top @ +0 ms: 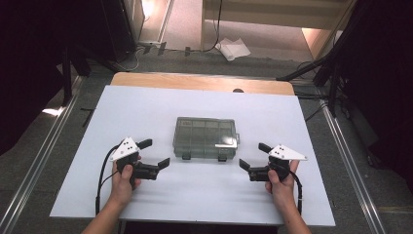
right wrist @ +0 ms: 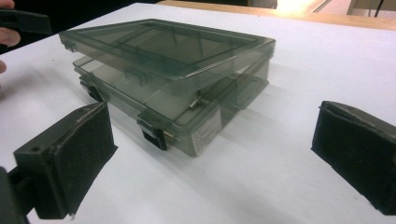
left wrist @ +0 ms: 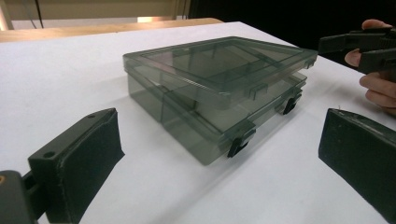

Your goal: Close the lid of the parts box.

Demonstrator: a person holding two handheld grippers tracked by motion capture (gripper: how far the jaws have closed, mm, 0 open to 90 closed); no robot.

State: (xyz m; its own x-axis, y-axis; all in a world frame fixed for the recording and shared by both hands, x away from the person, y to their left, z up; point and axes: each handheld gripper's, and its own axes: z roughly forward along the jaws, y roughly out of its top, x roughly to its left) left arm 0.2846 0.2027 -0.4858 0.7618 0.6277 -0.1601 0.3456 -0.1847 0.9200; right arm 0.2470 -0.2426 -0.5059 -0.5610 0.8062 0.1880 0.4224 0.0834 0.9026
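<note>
Flanking smoky box (top: 205, 138), lid ajar: left tool (top: 157, 153), right tool (top: 253, 155) wide, empty; contents unclear.

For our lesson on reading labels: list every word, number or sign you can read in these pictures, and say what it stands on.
No text can be read.
Sticker on the front of the box: a pale label, print too blurred to read.
Left gripper and right gripper: no writing on them, jaws open.
</note>
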